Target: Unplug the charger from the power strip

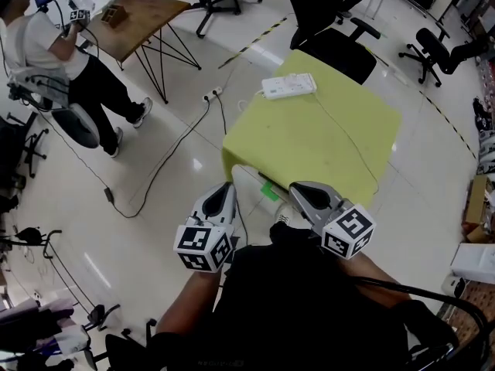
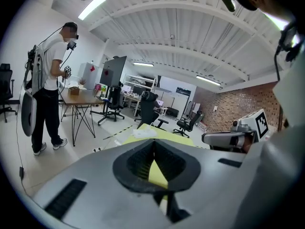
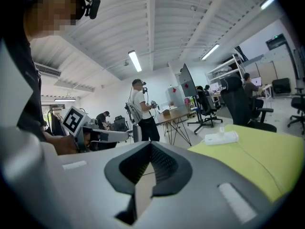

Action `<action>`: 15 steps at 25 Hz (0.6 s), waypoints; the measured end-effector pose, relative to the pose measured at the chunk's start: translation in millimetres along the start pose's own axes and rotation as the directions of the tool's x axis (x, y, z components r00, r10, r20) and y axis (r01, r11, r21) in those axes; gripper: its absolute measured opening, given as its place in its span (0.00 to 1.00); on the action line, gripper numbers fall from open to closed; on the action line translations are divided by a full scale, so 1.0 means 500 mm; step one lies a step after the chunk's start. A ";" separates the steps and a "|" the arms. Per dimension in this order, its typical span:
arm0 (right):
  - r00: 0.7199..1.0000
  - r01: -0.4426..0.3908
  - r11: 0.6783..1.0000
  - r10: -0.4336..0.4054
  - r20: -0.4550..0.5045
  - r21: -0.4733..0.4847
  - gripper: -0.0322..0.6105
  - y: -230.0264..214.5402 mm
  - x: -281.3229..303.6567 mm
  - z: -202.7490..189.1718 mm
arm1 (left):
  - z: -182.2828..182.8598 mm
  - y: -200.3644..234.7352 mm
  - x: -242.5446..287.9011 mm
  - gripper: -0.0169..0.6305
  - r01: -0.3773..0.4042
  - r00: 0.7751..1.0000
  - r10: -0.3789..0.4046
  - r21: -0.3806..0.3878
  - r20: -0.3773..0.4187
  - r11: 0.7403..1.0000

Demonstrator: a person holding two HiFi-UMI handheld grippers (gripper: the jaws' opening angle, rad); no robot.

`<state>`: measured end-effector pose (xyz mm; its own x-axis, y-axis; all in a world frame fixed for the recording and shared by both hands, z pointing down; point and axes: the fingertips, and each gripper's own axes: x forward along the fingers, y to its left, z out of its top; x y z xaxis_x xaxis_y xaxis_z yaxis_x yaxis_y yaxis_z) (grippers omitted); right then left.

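head view, white power strip [image 1: 289, 86], yellow table [image 1: 332, 147]

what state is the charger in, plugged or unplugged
Plugged in: the white charger stands upright in the power strip on the green table.

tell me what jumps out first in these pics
A lime-green table fills the middle of the head view, with a white power strip near its far edge. Close to the camera, the left gripper and right gripper point toward it, both shut and empty. At top left a person stands by a wooden table.
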<state>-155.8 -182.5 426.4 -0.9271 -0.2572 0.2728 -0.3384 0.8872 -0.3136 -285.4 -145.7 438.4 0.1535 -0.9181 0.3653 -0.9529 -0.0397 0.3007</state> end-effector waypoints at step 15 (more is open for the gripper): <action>0.997 0.061 0.996 -0.064 0.050 0.058 0.05 -0.295 0.020 0.088 | 0.105 -0.061 0.315 0.04 0.066 0.996 -0.059 0.096 -0.070 0.993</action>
<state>-122.3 -333.0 435.3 -0.9106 -0.3320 0.2462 -0.4029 0.8463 -0.3485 -245.9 -309.8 440.3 0.2274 -0.8845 0.4074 -0.9614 -0.1373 0.2385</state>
